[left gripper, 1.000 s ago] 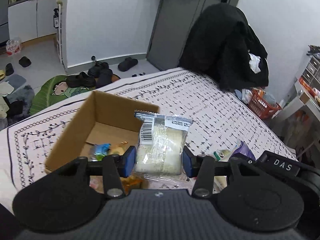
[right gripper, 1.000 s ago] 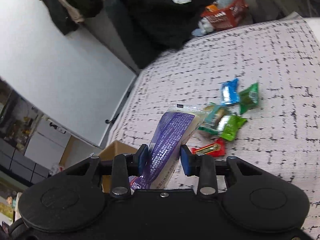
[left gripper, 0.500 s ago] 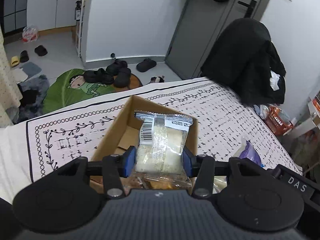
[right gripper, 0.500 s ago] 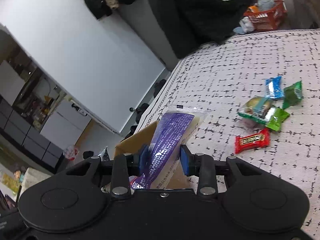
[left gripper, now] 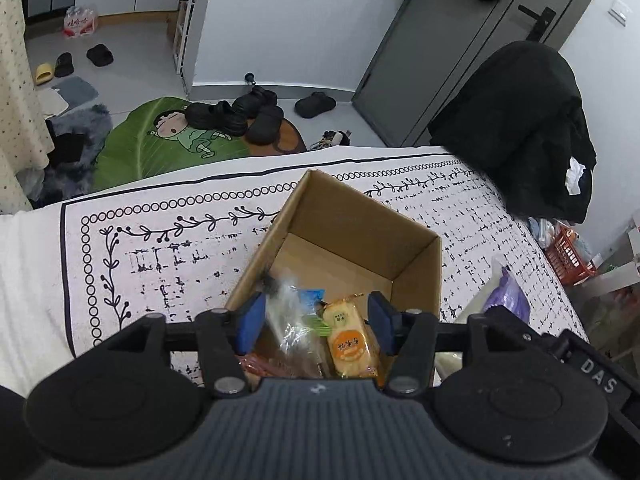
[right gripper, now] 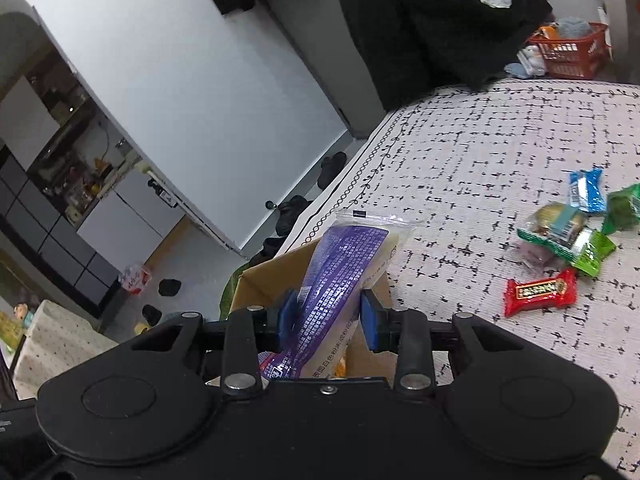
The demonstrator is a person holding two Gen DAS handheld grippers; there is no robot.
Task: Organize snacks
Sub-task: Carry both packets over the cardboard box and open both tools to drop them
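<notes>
Patterned white cloth (left gripper: 180, 256) carries a cardboard box (left gripper: 416, 268) already holding several snack packets. Above it the left gripper (left gripper: 314, 322) is spread wide and empty; the right gripper (right gripper: 328, 316) is clamped on a purple-printed packet (right gripper: 344, 264). Loose sweets (right gripper: 568, 236) are left unsorted nearby.

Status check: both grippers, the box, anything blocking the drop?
Left gripper open over cardboard box, snacks inside. Right gripper shut on purple packet, at the box. Nothing seen blocking; loose candies remain on the cloth.
</notes>
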